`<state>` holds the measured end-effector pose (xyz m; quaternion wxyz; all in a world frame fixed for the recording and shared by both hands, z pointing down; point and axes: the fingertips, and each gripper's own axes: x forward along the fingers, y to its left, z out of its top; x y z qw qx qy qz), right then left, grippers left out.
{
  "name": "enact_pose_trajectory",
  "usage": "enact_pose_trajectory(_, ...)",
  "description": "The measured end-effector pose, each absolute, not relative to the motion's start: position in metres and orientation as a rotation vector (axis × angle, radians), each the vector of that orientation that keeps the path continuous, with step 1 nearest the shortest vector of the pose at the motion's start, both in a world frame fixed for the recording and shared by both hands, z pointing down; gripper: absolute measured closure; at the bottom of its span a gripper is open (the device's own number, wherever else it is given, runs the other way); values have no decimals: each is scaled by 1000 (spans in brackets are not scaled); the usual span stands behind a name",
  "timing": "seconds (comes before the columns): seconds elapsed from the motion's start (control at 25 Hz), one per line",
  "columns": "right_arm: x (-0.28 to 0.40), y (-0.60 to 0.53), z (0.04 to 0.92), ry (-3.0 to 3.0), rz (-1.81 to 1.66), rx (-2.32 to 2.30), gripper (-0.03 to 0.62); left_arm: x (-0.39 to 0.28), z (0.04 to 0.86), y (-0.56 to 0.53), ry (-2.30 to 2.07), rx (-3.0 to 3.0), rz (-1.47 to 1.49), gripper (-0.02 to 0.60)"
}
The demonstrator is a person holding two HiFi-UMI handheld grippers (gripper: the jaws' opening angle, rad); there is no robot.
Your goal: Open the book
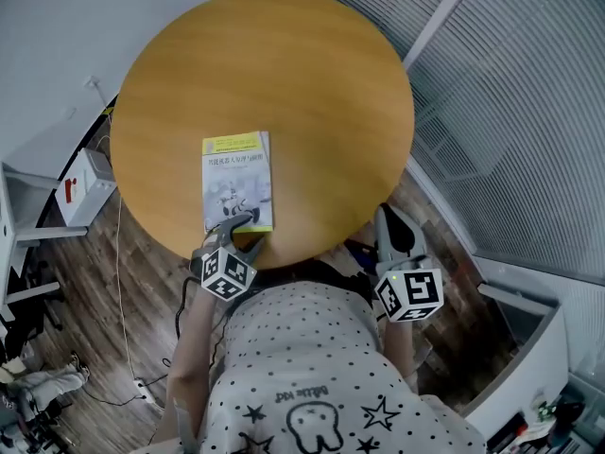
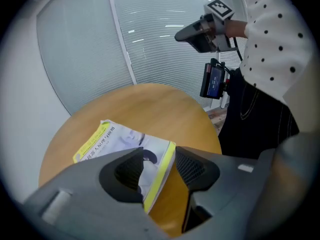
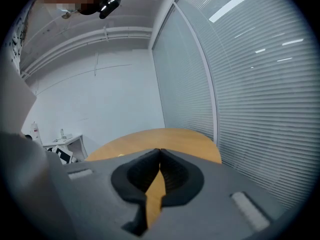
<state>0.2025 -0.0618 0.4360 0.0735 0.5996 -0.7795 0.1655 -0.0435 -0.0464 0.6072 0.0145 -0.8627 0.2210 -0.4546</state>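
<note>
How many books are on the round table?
1. The book lies closed on the table near the person's edge, its near corner between the left tool's open jaws.

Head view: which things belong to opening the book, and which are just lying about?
In the job:
- book, closed, on the round table
- left gripper, jaws open over the book's near corner
- right gripper, shut, empty, beside the table

Lying about:
- white box left of the table
- cable on the floor
</note>
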Motion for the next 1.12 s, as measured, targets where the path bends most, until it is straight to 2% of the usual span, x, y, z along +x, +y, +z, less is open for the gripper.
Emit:
enact_pose_trajectory(0.36, 226, -41, 440, -2268, 527, 1894, 591, -37, 643, -49, 591, -2692, -1555, 370)
enact_pose_trajectory(0.72, 236, -37, 439, -2254, 527, 1932, 591, -40, 622, -52, 753, -2786, -1455, 376)
enact_pose_trajectory(0.8, 235, -39, 438, -2262, 521, 1929, 591, -45, 608, -59, 884, -2839, -1358, 391)
enact_pose_trajectory(1.0, 231, -42, 435, -2285, 512, 1910, 591, -63, 580, -84, 1279, -2822, -1130, 499)
enact_pose_trajectory(1.12, 229, -43, 434, -2295, 508, 1899, 590, -59, 584, -87, 1271, -2778, -1187, 500)
